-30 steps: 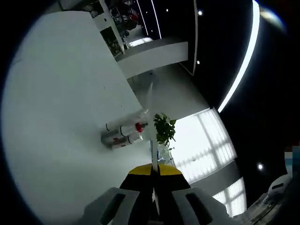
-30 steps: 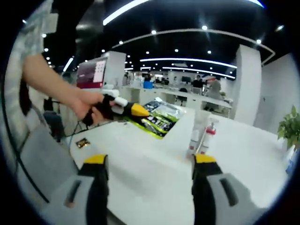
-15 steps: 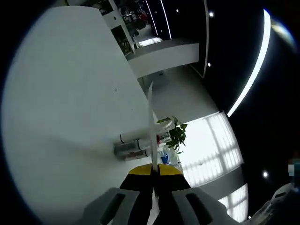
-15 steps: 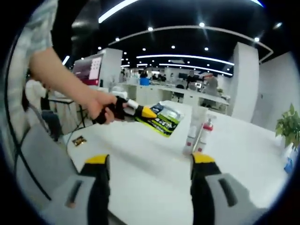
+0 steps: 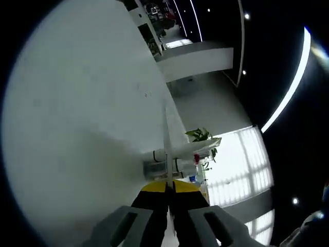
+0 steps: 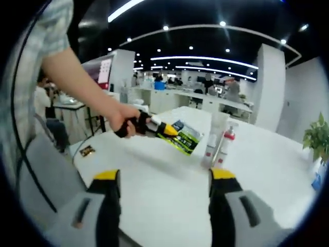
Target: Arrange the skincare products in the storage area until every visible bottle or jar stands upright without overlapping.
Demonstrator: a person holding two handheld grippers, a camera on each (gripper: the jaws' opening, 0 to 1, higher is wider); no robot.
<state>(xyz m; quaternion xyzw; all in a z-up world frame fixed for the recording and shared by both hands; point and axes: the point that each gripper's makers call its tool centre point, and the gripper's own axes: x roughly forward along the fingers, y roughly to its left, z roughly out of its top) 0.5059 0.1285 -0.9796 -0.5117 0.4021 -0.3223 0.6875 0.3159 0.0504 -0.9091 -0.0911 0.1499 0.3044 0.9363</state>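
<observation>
A white table point(image 6: 267, 170) carries yellow-green packets point(image 6: 184, 138) and a small card point(image 6: 87, 151). A potted plant point(image 6: 317, 139) stands at its far edge.

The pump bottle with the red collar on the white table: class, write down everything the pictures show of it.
The pump bottle is slim and pale, of what looks like plastic, with a red collar under a white pump head whose spout points sideways. It stands upright on the white table, close beside a taller white tube; whether they touch cannot be told. Any label is too small to read. The left tongs, shut, reach towards it from the left with their yellow tips short of it. In the left gripper view it shows again, just beyond those tips.
</observation>
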